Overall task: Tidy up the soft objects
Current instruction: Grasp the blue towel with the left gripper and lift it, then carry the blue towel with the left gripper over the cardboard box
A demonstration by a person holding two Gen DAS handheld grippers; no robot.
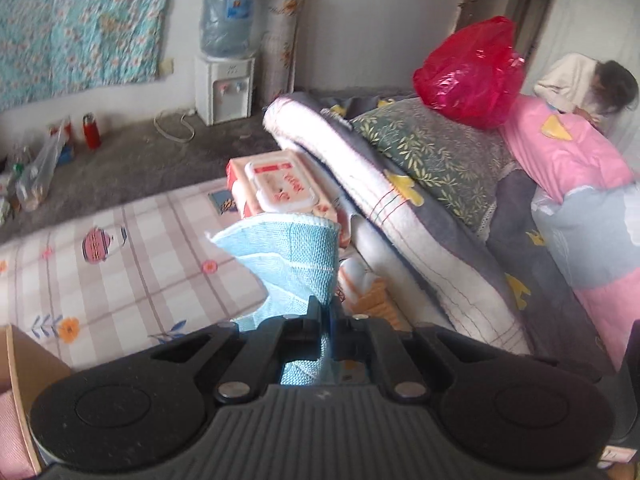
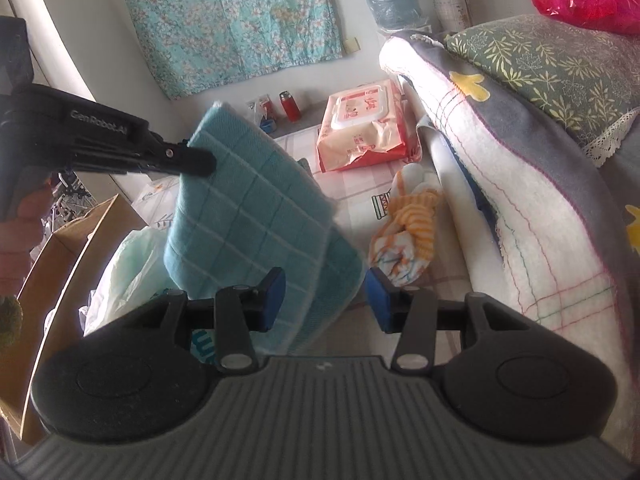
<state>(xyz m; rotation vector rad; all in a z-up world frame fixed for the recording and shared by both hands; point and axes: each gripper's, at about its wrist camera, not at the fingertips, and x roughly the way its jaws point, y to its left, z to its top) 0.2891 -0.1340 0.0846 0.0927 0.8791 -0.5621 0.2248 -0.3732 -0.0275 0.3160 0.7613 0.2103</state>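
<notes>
My left gripper [image 1: 326,312] is shut on a folded blue checked towel [image 1: 292,256] and holds it in the air above the bed. In the right wrist view the left gripper [image 2: 200,160] comes in from the left and clamps the towel [image 2: 248,216] at its upper left edge. My right gripper [image 2: 326,300] is open, and the towel's lower corner hangs between its blue pads [image 2: 274,300] without being clamped. A small orange-striped cloth [image 2: 408,224] lies on the plaid bed sheet [image 1: 120,248] beyond the right gripper.
A wet-wipes pack [image 2: 364,128] lies on the bed. Folded quilts [image 1: 400,216], a leaf-patterned pillow [image 1: 440,152], a pink quilt [image 1: 568,152] and a red plastic bag [image 1: 472,72] are stacked at the right. A cardboard box [image 2: 60,264] with a white bag [image 2: 128,268] stands at the left.
</notes>
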